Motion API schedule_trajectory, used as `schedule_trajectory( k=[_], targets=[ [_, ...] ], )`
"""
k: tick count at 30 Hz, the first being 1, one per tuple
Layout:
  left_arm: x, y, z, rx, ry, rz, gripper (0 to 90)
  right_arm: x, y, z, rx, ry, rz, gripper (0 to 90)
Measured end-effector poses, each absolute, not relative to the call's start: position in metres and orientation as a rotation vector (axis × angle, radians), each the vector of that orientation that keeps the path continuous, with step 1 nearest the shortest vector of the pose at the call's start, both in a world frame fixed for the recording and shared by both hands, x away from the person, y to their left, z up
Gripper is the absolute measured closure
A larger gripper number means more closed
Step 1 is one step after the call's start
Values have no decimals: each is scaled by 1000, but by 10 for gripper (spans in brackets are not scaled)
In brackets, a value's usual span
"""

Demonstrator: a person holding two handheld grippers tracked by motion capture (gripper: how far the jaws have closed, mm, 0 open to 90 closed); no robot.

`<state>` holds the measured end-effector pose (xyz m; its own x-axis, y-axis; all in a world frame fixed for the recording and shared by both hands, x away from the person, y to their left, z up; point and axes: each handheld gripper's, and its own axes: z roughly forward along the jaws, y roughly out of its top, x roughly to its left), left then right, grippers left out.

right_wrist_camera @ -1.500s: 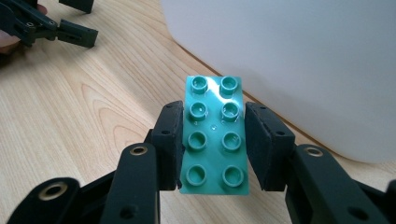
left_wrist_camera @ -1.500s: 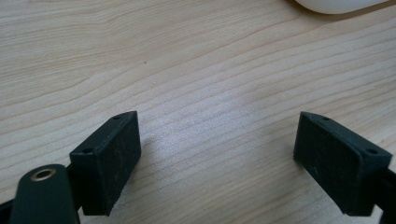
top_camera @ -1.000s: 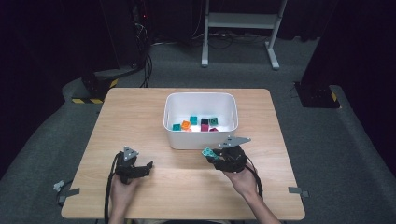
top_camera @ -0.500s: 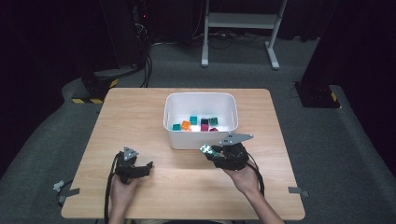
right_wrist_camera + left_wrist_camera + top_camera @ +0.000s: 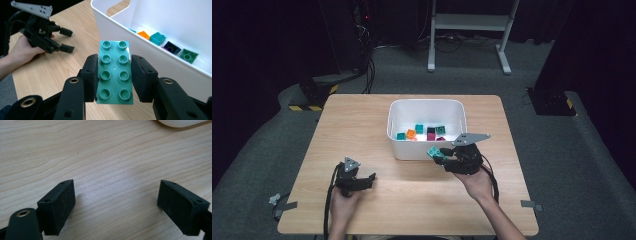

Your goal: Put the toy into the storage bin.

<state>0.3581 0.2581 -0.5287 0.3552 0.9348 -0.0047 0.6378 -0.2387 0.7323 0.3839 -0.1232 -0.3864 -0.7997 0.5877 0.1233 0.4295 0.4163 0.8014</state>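
Note:
A long teal studded brick (image 5: 114, 72) is clamped between the black jaws of my right gripper (image 5: 114, 75), studs facing the camera. In the high view that brick (image 5: 435, 152) hangs just outside the front wall of the white bin (image 5: 426, 150), with the right gripper (image 5: 442, 157) lifted above the table. Inside the bin (image 5: 160, 20) lie an orange brick (image 5: 143, 34), a teal brick (image 5: 157, 37), a dark one (image 5: 172, 47) and a green one (image 5: 188, 55). My left gripper (image 5: 369, 178) rests low at the table's front left, open over bare wood (image 5: 115, 202).
The wooden table (image 5: 362, 125) has bare surface left of and in front of the bin. Beyond the table's far edge stand a metal frame (image 5: 469, 30) and cables on the dark floor. Tape marks (image 5: 530, 204) sit near the front corners.
My right gripper has risen with the teal brick in it, coming up level with the bin's front wall. The left gripper has stayed put.

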Motion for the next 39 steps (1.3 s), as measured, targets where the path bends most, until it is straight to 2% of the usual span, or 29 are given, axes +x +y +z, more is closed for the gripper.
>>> schedule_trajectory(
  k=[11, 39],
  targets=[
    [358, 258, -529, 1973, 1363, 589, 150, 396, -133, -362, 925, 2454, 1387, 590],
    [358, 258, -529, 1973, 1363, 588, 150, 460, -124, -348, 1083, 2357, 1307, 589]
  ],
)
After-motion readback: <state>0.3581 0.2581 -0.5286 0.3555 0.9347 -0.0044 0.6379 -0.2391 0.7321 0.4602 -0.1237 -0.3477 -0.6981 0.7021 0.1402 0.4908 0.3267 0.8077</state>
